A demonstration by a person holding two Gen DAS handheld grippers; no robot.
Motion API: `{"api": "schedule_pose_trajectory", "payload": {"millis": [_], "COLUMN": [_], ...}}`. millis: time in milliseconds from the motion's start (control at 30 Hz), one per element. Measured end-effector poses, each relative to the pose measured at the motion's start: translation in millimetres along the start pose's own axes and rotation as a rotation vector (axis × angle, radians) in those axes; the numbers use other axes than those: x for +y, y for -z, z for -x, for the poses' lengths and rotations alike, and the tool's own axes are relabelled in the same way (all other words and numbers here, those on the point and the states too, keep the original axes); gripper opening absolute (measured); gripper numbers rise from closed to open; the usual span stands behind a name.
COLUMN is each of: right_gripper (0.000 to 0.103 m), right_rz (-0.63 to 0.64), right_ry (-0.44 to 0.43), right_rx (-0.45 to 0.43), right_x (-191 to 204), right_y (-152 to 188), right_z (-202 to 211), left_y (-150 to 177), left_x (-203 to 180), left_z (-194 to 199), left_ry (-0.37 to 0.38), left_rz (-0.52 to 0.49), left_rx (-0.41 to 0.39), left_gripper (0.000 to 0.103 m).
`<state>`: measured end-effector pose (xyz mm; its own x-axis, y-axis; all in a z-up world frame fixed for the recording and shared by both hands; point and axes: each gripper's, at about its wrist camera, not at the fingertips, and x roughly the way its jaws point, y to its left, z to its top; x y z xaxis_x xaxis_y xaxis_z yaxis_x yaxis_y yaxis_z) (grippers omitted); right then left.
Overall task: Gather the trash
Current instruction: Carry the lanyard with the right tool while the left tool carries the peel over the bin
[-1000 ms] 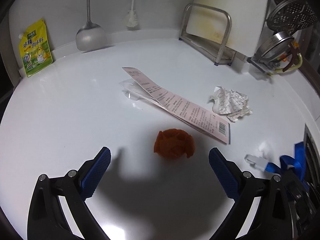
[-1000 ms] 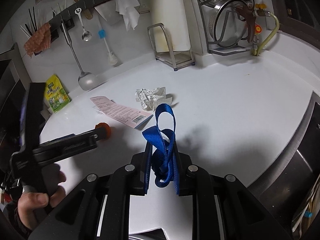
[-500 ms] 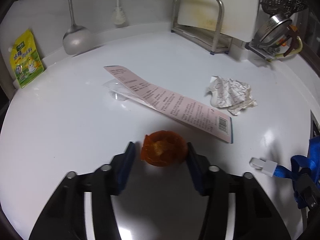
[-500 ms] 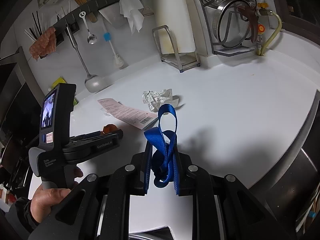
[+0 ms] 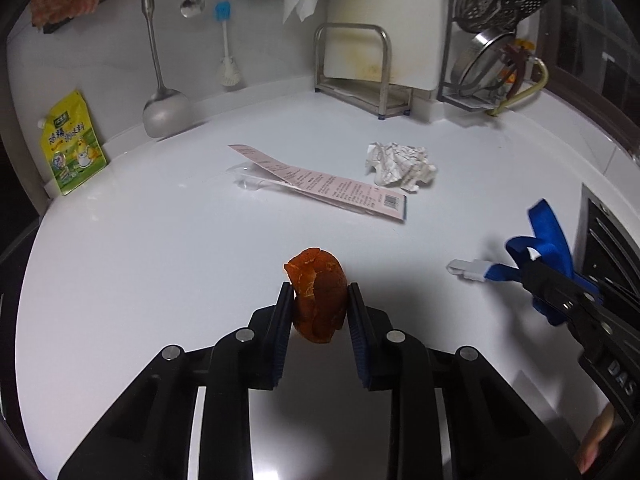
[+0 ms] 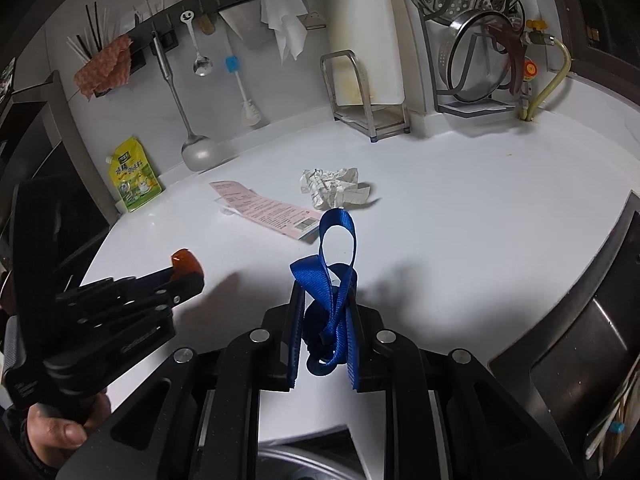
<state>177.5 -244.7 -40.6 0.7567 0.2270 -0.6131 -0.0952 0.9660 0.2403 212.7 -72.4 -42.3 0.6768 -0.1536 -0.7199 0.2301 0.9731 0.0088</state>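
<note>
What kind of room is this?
Most likely a home kitchen. A ladle and spoon hang on the wall, a pot lid sits in a rack, and a cutting board stands on the white counter.

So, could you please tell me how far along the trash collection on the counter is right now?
Nothing visibly binned yet. In hand: the left gripper is closing on the orange peel, lifted off the counter, and the right gripper is shut on the blue strap. Left on the counter: the pink receipt and the crumpled paper.
</note>
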Motion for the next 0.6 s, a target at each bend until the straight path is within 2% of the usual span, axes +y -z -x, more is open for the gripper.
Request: {"api": "schedule_pose_trajectory", "payload": {"millis": [233, 600], "right_gripper": [0.018, 0.018], "right_rz": [-0.005, -0.038], "right_ry": [0.000, 0.022], "right_rx": [-0.003, 0.002], "right_x": [10.6, 26.6], "right_y": [24.9, 89.3], "right_z": [33.1, 90.0], "left_y": [33.2, 95.2], "left_x": [-6.4, -8.0], "left_z": [44.8, 98.3], "left_ry": [-0.003, 0.057], "left_rz": [-0.024, 0.015], "left_rx": [-0.053, -0.052], "left_gripper": [0.027, 0.027]}}
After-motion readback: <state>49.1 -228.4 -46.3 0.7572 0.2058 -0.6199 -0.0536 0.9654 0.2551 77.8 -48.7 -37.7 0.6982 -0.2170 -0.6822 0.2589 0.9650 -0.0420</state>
